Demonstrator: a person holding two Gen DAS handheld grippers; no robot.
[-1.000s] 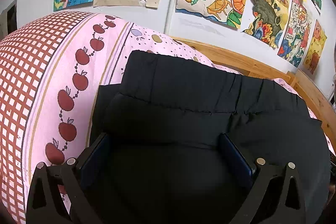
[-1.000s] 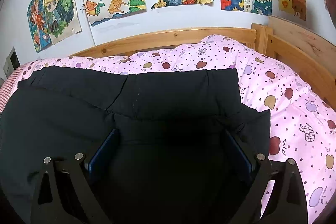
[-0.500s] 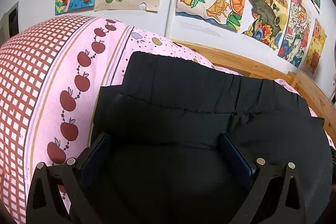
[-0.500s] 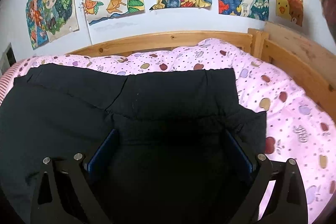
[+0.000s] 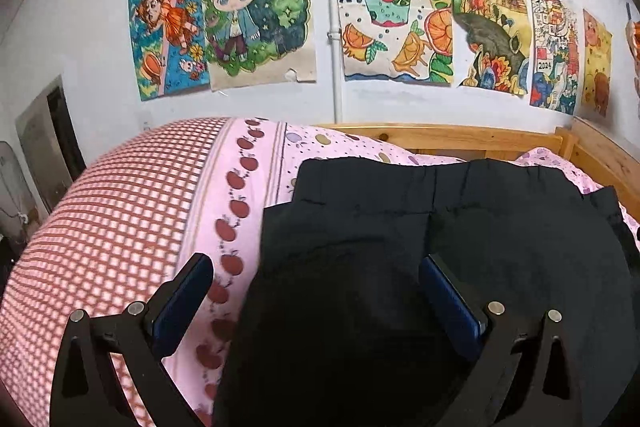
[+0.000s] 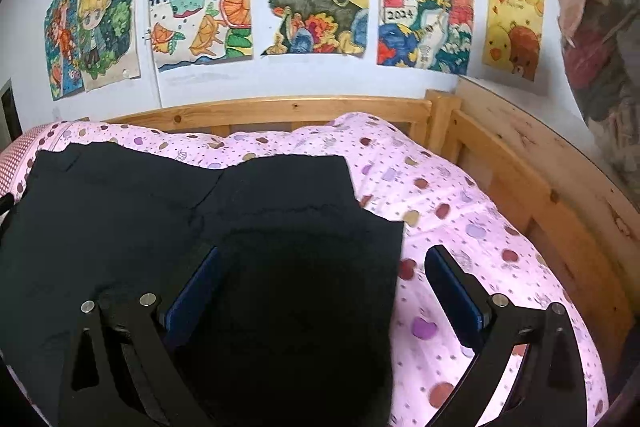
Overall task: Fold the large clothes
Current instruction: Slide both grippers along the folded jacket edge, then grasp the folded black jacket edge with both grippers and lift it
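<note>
Fingers of the left gripper (image 5: 316,275) and right gripper (image 6: 322,267) stand spread wide, holding nothing, one straddling each side edge of the black trousers (image 5: 400,227) lying folded on the bed (image 6: 460,195) near the headboard. Cloth looks soft, light and limp; best pinched at the folded corners.

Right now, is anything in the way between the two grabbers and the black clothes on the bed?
Nothing visible is. The black clothes lie folded on the pink bedspread. The left gripper and the right gripper are both open, each straddling a side edge of the fabric with one finger over the cloth and one over the bedspread.
</note>
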